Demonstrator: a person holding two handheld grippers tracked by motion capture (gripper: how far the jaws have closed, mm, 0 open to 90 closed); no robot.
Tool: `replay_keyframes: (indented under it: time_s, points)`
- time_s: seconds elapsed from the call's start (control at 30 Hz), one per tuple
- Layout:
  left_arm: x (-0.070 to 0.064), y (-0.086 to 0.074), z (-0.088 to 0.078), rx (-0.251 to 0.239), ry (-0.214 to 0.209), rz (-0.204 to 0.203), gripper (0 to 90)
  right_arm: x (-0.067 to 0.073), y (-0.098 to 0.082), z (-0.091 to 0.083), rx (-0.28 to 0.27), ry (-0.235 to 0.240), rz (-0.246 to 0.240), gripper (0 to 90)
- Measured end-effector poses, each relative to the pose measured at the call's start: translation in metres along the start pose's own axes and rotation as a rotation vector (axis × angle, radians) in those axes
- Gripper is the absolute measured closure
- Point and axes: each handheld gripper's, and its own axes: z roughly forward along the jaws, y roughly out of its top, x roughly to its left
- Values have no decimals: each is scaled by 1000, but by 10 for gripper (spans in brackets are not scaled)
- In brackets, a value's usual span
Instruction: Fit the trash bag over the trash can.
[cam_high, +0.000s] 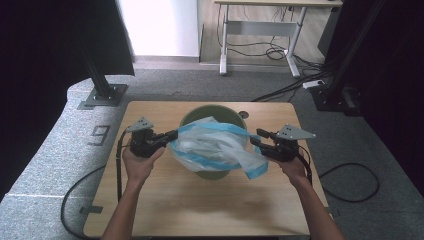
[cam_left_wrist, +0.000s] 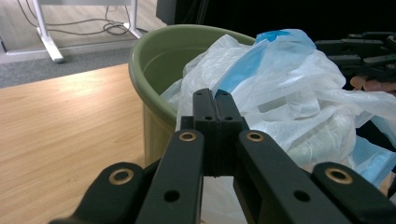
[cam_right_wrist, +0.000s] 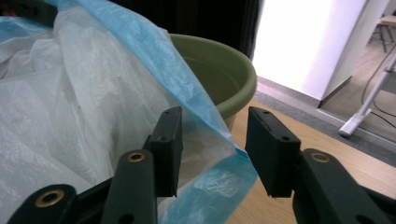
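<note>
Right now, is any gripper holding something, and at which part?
The left gripper is shut on the blue-edged edge of the thin white plastic bag by the green bucket rim. The right gripper is open and holds nothing.

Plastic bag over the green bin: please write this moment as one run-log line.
left gripper: shut on plastic bag | right gripper: open, bag edge between jaws | green bin: on table

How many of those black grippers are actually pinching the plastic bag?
1. The left gripper is shut on the plastic bag at the bin's left; the right gripper stands open.
</note>
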Motion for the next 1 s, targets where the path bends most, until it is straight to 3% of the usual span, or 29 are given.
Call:
replay_keyframes:
  time_s: [0.27, 0.57, 0.77, 1.0]
  points:
    - [4, 1, 0, 2, 3, -8, 899, 1, 2, 14, 41, 20, -39, 563]
    - [6, 2, -1, -1, -10, -14, 899, -2, 2, 20, 77, 63, -67, 879]
    - [7, 5, -1, -11, -38, -28, 899, -6, 8, 15, 67, 51, -62, 886]
    - [14, 14, 5, 11, -24, -30, 899, -15, 20, 16, 60, -3, -35, 885]
